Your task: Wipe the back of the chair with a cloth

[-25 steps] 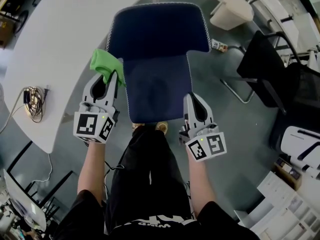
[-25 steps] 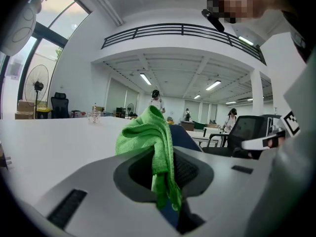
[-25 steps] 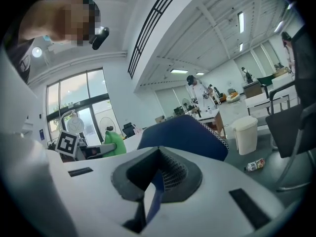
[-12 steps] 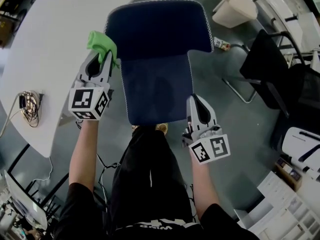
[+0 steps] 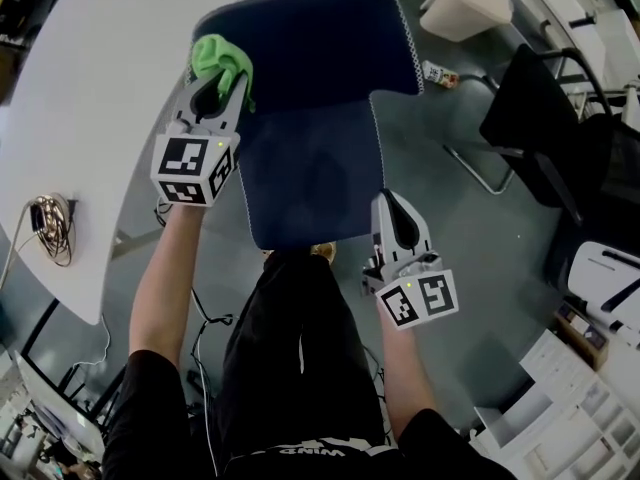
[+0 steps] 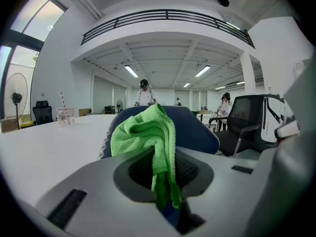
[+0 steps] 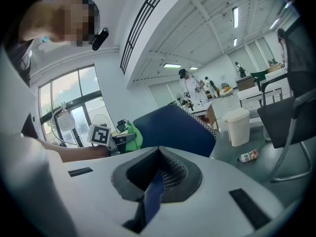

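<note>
Blue fabric chair [image 5: 310, 63]: stiff, probably steady enough to rub against. Green cloth [image 5: 220, 56]: soft, light, limp, best held by a fold. Pinched so in the closed jaws of the left gripper [image 5: 222, 86], the rest bunched at the chair's far left edge. Left arm stretched forward. Right gripper [image 5: 389, 203] closed, just beside the chair's near right edge, right forearm bent close. Thin blue strip between its jaws, unclear whether chair fabric.
</note>
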